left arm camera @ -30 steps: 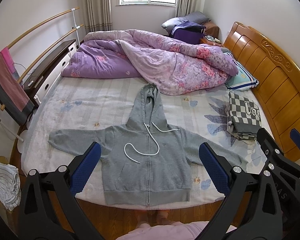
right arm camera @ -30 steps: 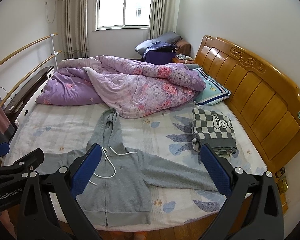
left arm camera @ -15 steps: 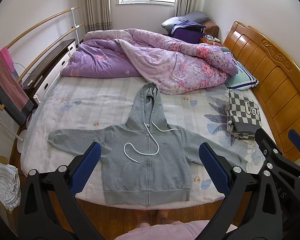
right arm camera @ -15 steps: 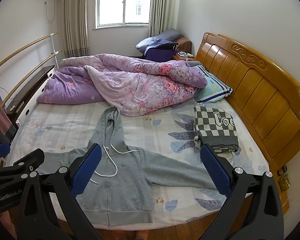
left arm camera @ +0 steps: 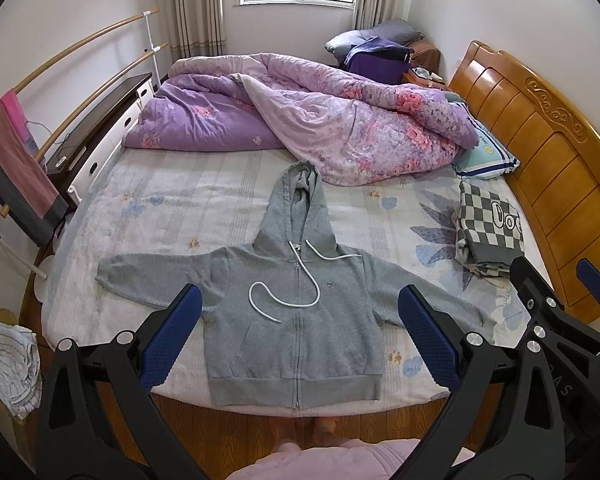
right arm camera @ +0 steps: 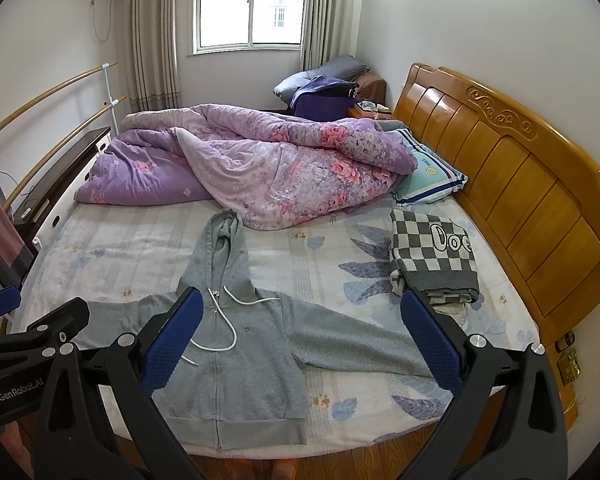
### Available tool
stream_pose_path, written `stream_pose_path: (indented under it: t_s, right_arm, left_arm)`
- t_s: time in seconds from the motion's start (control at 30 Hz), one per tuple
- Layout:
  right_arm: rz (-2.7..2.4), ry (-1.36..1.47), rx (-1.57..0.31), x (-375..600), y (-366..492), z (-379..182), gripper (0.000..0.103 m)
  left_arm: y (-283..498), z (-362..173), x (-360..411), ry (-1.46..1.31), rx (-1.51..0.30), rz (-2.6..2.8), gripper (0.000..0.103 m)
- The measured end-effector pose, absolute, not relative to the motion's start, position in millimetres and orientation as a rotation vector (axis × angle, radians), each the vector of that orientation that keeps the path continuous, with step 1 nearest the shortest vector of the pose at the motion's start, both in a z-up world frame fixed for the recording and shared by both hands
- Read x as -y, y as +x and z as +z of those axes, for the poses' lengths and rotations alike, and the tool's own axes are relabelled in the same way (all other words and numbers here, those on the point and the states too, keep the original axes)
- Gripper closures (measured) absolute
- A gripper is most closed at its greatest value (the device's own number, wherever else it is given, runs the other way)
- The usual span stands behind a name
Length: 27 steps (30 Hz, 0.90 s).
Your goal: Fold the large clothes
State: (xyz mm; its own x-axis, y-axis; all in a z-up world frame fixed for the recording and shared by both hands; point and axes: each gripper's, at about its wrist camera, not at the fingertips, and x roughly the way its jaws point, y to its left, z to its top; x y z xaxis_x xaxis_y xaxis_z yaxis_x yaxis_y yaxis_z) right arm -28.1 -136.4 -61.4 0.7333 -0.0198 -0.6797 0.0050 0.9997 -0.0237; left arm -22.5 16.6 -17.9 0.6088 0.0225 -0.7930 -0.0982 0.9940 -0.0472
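Broadly, the bed carries a rumpled purple quilt at its far side and a grey hoodie spread flat, sleeves out, near its front edge. Left tool and right tool hover above, both wide open, holding nothing.

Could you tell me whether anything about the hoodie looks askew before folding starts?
The hoodie lies flat and zipped, sleeves spread. Only its drawstring is untidy, looping loose across the chest, and the hood tip touches the quilt.
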Motion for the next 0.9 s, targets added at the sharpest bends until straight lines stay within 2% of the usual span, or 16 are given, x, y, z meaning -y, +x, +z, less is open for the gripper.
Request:
stream_pose_path:
  t_s: [0.23, 0.9]
  right_arm:
    - [-0.007, -0.020, -0.756, 137, -30, -63, 0.008]
    - [0.144, -0.030, -0.806, 143, -17, -69, 0.008]
  left_arm:
    - [-44, -48, -24, -0.101, -0.929, 0.066, 0.005]
    - [-30, -30, -14, -0.160, -1.005, 0.181, 0.005]
